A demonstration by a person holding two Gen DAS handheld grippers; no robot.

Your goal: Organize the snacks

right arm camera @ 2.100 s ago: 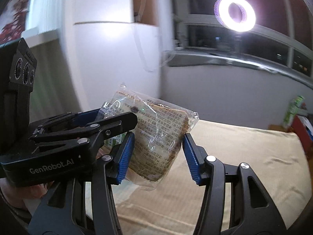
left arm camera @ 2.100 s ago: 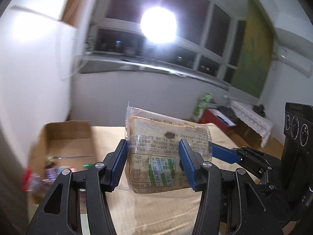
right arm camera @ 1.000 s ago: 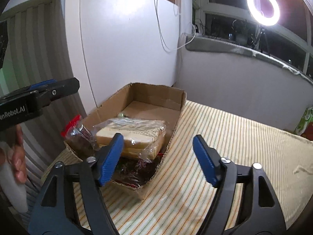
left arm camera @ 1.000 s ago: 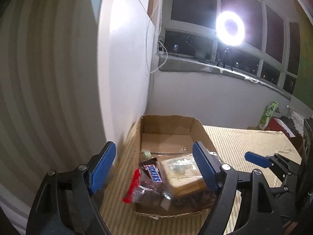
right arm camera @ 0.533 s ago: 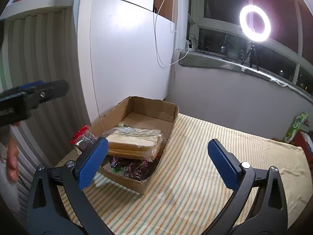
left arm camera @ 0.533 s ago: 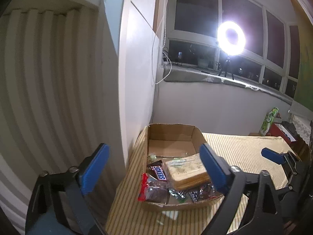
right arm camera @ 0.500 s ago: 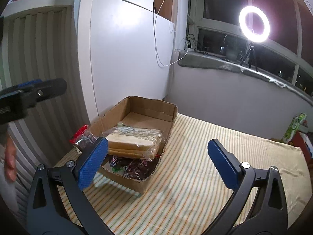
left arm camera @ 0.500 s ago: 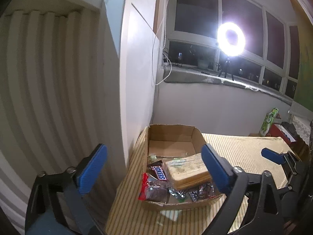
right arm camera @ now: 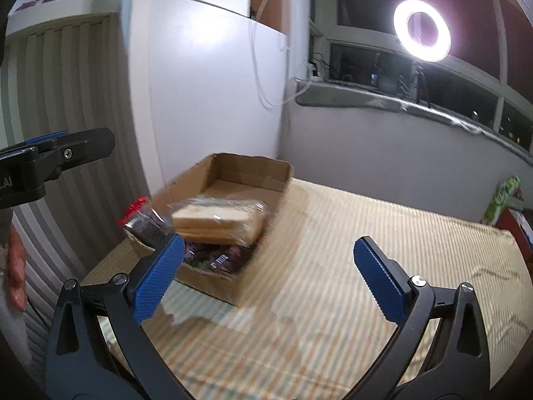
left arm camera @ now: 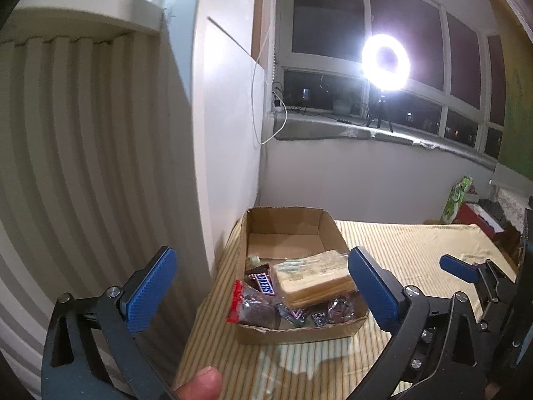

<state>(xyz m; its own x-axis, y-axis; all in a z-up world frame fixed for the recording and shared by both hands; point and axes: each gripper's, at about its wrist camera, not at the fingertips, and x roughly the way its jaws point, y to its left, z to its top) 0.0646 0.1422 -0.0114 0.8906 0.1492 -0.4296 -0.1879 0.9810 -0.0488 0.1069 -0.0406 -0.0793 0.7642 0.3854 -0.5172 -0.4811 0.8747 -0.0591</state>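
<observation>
Hidden: small wrappers under the bagged bread (left arm camera: pixel 313 278) in the cardboard box (left arm camera: pixel 286 220), perhaps candies.
Left gripper (left arm camera: pixel 263 286): just opened wide, empty.
Right gripper (right arm camera: pixel 266 273): wide, empty.

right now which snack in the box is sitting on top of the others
The wrapped sliced bread: it lies flat across the pile in the cardboard box, above the Snickers bar and red-topped bag.

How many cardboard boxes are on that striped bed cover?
1. The cardboard box sits at the cover's corner beside the white wall, holding a wrapped bread pack, a Snickers bar and other sweets. No other box shows.
</observation>
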